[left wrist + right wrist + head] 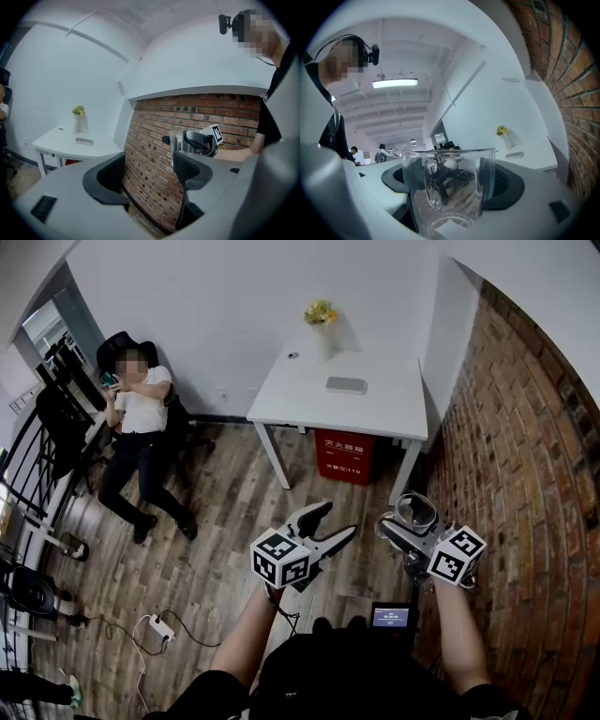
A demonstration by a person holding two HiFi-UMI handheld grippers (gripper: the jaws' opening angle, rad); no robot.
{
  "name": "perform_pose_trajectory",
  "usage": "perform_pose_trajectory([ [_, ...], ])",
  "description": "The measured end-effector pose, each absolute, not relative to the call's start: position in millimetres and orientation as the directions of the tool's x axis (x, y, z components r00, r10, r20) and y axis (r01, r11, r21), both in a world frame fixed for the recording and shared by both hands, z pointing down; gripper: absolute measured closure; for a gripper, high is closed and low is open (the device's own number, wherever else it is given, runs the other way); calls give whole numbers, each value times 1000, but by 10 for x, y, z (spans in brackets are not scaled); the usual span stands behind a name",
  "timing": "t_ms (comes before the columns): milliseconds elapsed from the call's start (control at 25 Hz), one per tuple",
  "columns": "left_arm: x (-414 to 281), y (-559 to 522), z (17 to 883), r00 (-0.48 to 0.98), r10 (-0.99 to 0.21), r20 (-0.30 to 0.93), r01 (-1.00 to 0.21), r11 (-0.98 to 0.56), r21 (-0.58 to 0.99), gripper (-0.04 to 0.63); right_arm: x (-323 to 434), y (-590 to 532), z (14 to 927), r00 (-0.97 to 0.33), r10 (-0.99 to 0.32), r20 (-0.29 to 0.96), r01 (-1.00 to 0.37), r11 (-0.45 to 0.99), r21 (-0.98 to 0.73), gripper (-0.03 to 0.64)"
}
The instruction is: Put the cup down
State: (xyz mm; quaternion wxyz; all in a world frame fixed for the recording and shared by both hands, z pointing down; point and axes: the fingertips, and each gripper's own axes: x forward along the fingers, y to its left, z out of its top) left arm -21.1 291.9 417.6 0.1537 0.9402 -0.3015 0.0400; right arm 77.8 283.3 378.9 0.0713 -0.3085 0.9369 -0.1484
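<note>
Your right gripper (412, 527) hugs the glass cup (450, 187) tight. Your left gripper (336, 521) gapes wide with nothing inside.

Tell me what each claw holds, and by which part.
Right claw holds the glass cup by its side walls; left claw is open and empty.

A red brick wall (525, 427) runs close along the right side of the right gripper (412, 521). Ahead of it, a white surface (375, 409) on thin legs stands in the corner against a white wall (216, 306). It carries a vase of yellow flowers (322, 329) and a flat grey object (346, 384), with a red box (343, 456) underneath. A wooden plank floor (225, 512) lies below. Far to the left of the left gripper (330, 524), a person (141, 413) sits by the wall. A strip light (394, 83) glows overhead.
</note>
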Motion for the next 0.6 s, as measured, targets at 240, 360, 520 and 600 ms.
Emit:
perform_pose_trajectory([
  [240, -227, 2923, 4201, 814, -554, 175, -581, -769, 266, 270, 751, 2830, 3766, -796, -604, -46, -560, 763, -323, 189],
  [360, -236, 2925, 4232, 813, -554, 181, -582, -767, 270, 270, 740, 2835, 3787, -800, -599, -39, -557, 764, -325, 189],
  [520, -247, 2923, 4243, 813, -553, 185, -583, -767, 269, 270, 734, 2834, 3787, -802, -597, -41, -554, 767, -323, 189],
  [600, -250, 2925, 4239, 813, -552, 186, -582, -767, 269, 270, 727, 2838, 3760, -800, -599, -45, -555, 766, -324, 189],
])
